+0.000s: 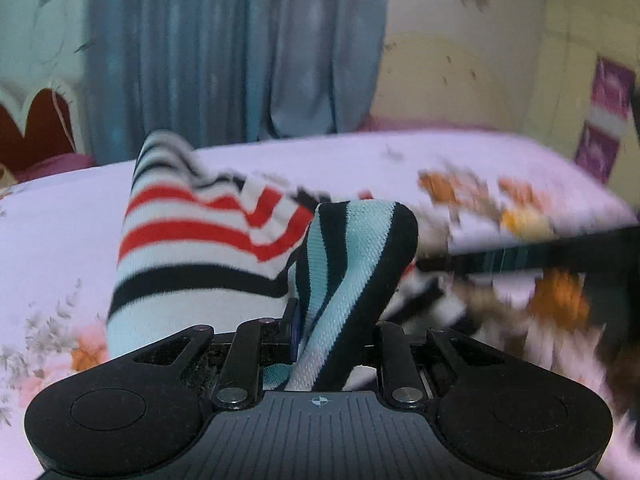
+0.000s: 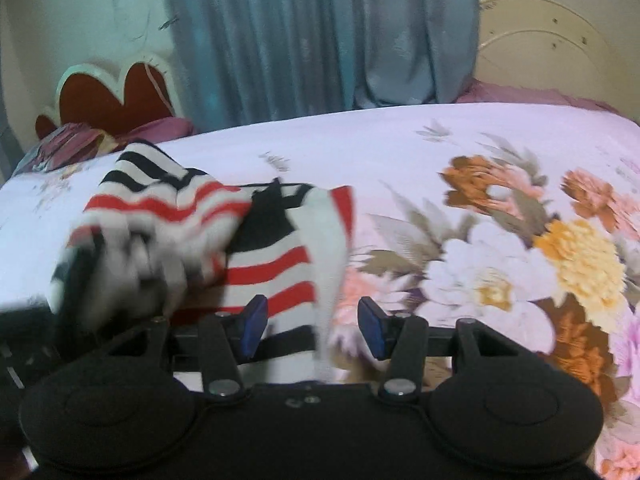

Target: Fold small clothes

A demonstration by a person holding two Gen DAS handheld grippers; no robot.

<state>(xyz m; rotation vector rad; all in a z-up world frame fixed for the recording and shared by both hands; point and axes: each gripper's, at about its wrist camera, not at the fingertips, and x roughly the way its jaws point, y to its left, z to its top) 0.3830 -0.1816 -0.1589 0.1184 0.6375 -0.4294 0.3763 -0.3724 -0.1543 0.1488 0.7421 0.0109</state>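
A small garment with red, black and pale blue stripes is lifted over the flowered bed sheet. My left gripper is shut on a bunched fold of it, and the cloth hides most of both fingers. In the right wrist view the same garment hangs to the left and centre, with its white edge band falling between the blue pads. My right gripper stands open, its pads well apart and not pressing the cloth. A dark blur at the left is the left gripper under the cloth.
The bed sheet carries large orange, yellow and white flowers on its right half. Behind the bed hang a blue curtain and a red heart-shaped headboard. A pillow lies at the far left.
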